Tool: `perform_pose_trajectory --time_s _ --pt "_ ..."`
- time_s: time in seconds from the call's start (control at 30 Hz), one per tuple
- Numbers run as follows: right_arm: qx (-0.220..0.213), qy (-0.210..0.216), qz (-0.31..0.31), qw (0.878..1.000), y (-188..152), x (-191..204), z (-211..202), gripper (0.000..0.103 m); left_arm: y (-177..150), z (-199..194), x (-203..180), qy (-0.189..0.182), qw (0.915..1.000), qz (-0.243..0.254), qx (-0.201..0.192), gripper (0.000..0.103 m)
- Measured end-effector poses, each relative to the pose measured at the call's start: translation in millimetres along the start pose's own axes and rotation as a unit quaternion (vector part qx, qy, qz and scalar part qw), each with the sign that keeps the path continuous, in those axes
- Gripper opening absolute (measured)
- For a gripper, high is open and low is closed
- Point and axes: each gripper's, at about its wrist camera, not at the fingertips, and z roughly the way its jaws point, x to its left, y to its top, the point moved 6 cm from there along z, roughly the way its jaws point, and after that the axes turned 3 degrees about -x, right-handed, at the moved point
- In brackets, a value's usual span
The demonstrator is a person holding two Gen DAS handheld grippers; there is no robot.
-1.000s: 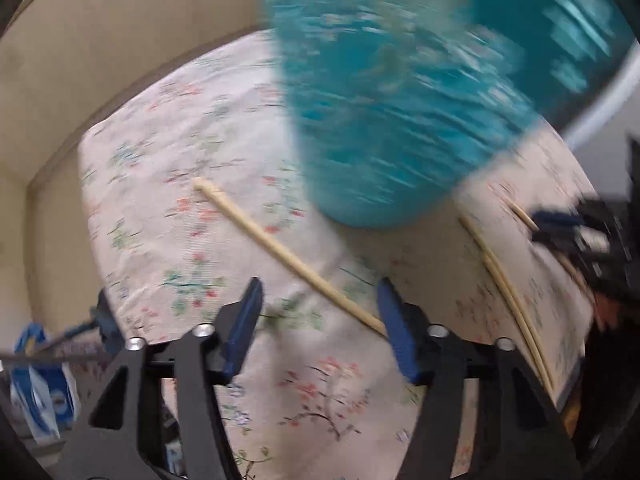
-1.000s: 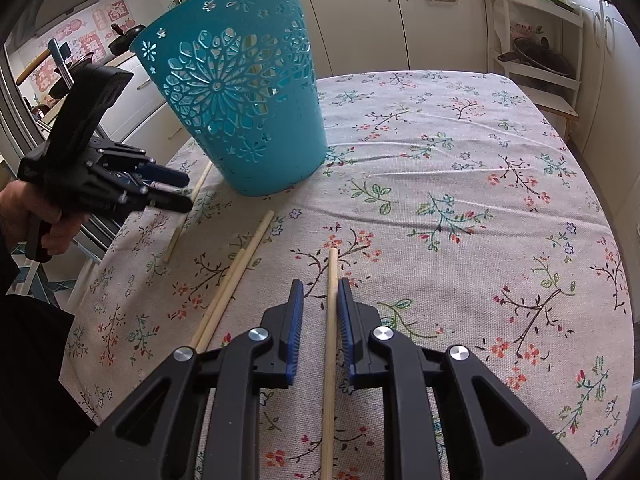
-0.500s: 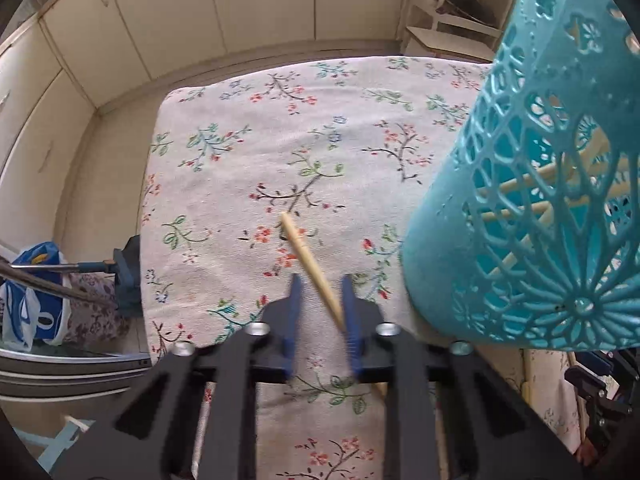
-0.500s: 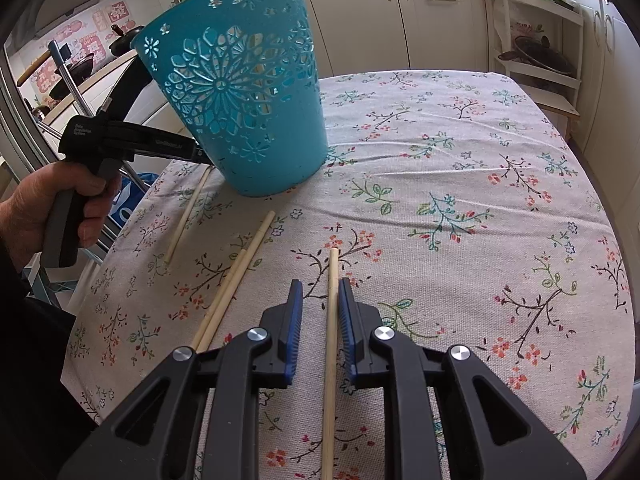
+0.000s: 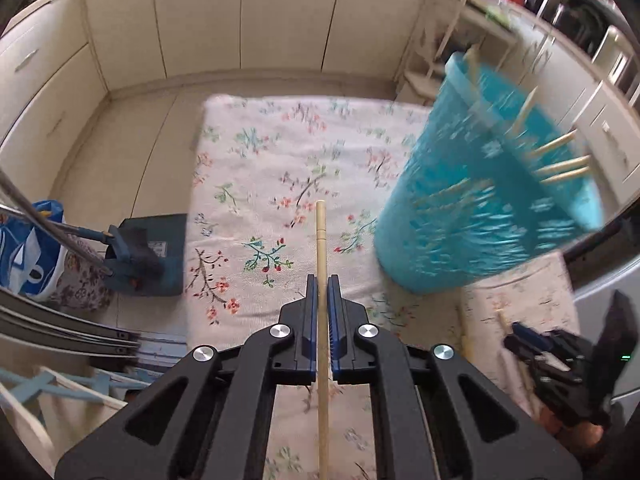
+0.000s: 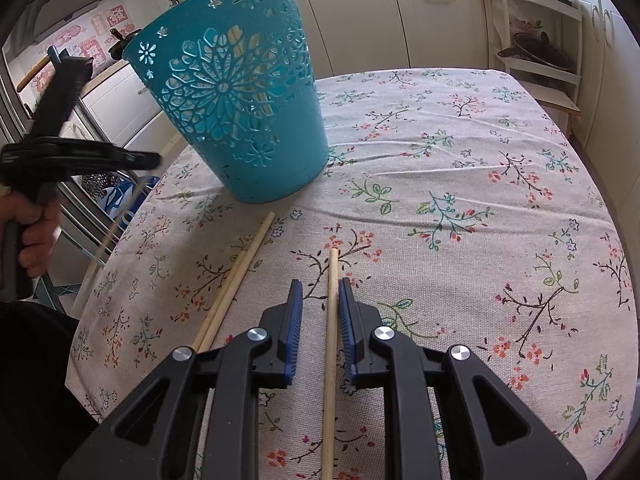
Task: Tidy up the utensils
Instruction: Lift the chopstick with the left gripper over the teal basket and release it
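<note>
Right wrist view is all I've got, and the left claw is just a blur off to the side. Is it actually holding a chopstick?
Observer: Yes. In the left wrist view, the left claw is shut on a chopstick that runs straight out between its pads.
Operator: I only see sticks through the basket's lattice. Does anything show at its top?
Observer: Yes. Several chopstick ends show at the open top of the blue basket, though the basket is motion-blurred in that view.
</note>
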Motion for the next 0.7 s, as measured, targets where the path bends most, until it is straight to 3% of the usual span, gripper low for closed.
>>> perform_pose_trajectory --time_s 0.13,0.3,0.47,0.57,0.63,0.7 --pt "0.0 -0.001 -0.001 1.0 0 0 0 0.019 19 -75 -18 -0.081 0.9915 -0.024 -0.099 0.004" --pt "-0.001 -0.008 -0.006 1.0 0 1 -1 0.019 68 -142 -72 -0.132 0.9644 -0.006 -0.229 0.004" --pt "-0.002 -0.002 0.0 1.0 0 0 -2 0.019 116 -154 -111 -0.095 0.9385 -0.004 -0.332 0.005" --pt "-0.001 0.004 0.005 1.0 0 -3 -2 0.019 133 -146 -121 -0.035 0.9231 -0.004 -0.383 0.005" --pt "-0.001 0.008 0.009 1.0 1 -4 -2 0.019 137 -128 -121 -0.003 0.924 -0.008 -0.382 0.005" --pt "0.0 0.01 0.011 1.0 1 -5 -2 0.019 132 -102 -116 0.011 0.934 -0.014 -0.357 0.005"
